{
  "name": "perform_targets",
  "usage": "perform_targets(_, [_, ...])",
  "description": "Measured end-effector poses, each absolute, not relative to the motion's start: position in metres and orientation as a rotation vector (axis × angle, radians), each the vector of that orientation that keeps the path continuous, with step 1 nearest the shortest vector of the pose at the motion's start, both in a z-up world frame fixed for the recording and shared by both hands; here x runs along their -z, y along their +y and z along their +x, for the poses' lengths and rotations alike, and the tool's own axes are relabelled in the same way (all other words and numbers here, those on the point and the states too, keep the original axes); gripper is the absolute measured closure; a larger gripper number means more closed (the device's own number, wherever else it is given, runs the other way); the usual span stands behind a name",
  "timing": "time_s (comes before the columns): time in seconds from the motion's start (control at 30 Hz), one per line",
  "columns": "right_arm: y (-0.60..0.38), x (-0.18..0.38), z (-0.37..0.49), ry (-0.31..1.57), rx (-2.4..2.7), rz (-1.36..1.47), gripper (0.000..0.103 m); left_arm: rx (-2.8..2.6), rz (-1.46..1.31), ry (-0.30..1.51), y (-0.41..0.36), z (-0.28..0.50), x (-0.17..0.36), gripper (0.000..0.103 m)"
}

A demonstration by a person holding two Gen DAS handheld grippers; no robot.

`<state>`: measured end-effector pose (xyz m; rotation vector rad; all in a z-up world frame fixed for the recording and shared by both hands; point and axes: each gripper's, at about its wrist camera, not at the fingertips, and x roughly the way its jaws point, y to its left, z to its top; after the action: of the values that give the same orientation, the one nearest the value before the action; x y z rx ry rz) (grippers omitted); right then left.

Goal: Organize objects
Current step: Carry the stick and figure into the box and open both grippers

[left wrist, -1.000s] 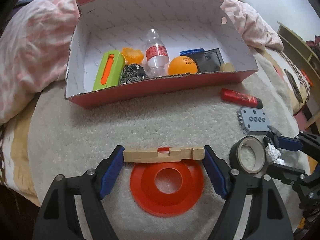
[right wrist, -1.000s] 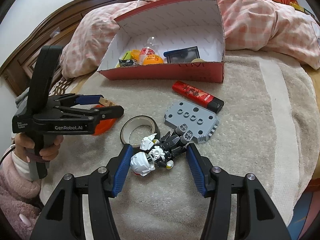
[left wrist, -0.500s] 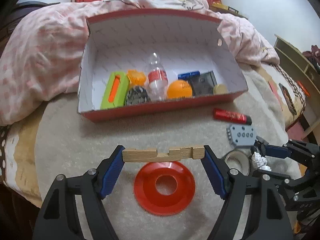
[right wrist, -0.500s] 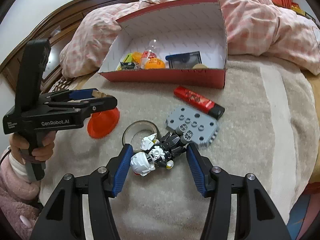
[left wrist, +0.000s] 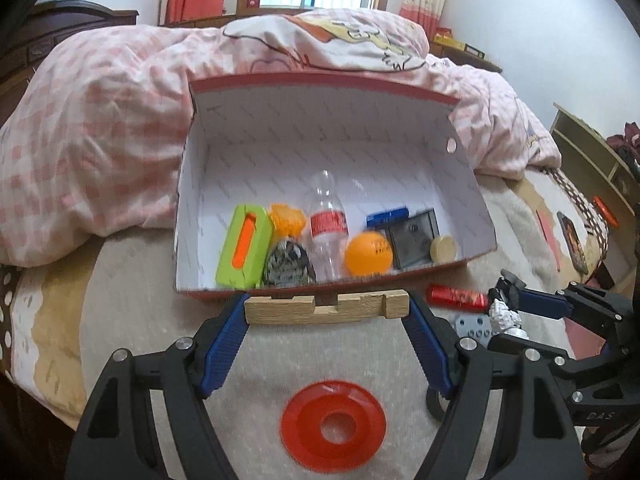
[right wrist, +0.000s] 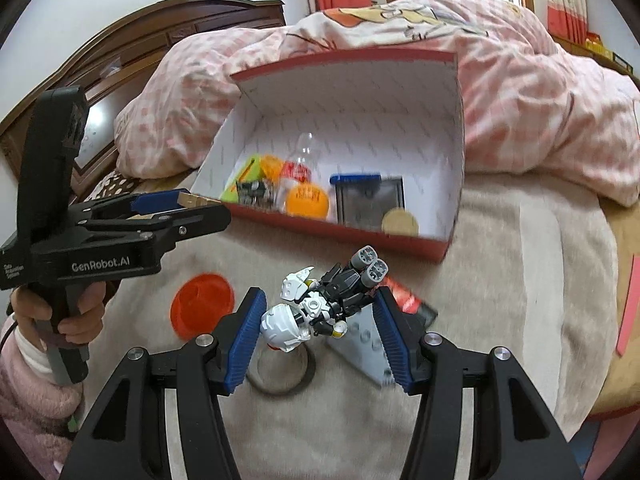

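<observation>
While clamped on the wooden block, left gripper hovers near the red box; right gripper grips the toy robot.

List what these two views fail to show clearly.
- Dark tape ring: right wrist view, partly behind the white-and-black toy robot; left wrist view, mostly behind the fingers.
- Grey studded plastic plate: both views, partly behind fingers.
- Red printed tube: print blurred.
</observation>
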<state>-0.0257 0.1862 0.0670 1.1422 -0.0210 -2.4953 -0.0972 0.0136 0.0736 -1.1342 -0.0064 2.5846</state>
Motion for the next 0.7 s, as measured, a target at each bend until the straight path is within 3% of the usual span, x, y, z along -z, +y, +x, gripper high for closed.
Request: perform_targets(0.7, [0.184,-0.077,-0.115,-0.017,2.591,1.128,0.046,-2.644,-1.144,-0.018,0.02,-0.179,-0.075,0.026])
